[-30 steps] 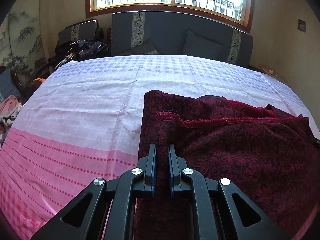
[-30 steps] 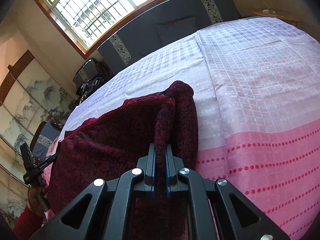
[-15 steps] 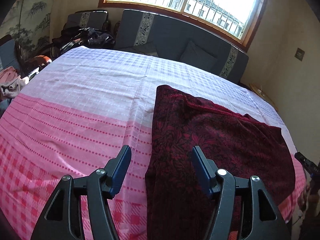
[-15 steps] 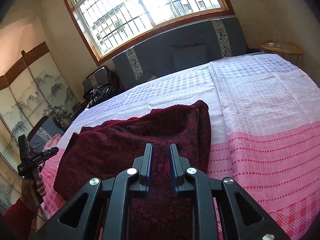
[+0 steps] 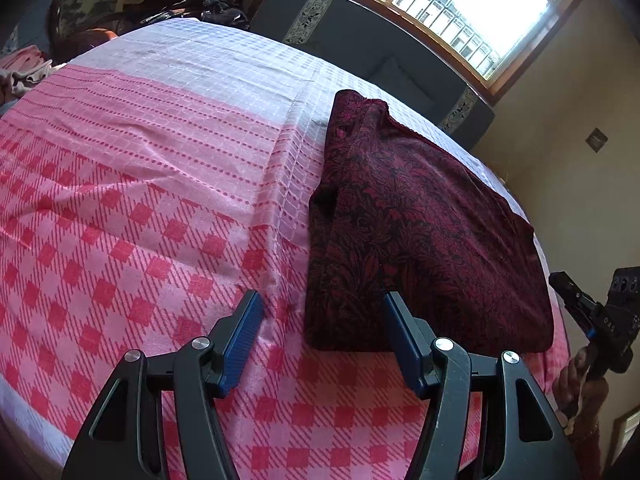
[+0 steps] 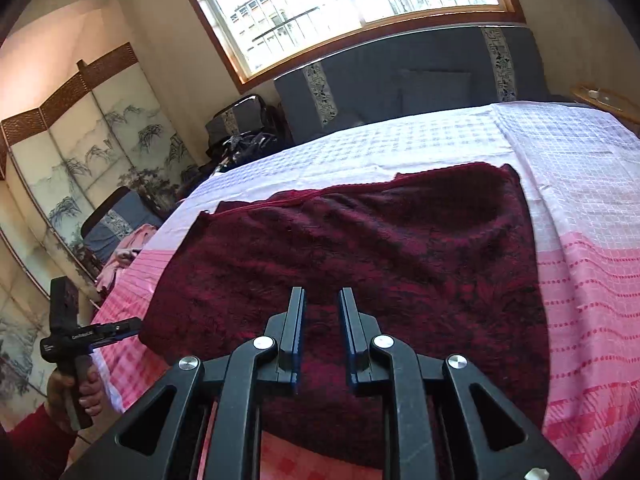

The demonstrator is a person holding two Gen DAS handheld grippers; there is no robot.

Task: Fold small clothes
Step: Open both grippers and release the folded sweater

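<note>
left wrist: left gripper (image 5: 322, 310) spread wide, holding nothing | folded dark-red floral-patterned garment (image 5: 420, 232) lies at 1 o'clock on pink-and-white checked cloth (image 5: 140, 168) | right wrist: right gripper (image 6: 322, 306) parted narrowly, seemingly empty, above garment (image 6: 360, 248) at 12 o'clock

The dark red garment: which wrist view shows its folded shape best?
The left wrist view. There the dark red garment lies whole on the pink bedspread, all edges visible. In the right wrist view the right gripper hides its near edge.
</note>
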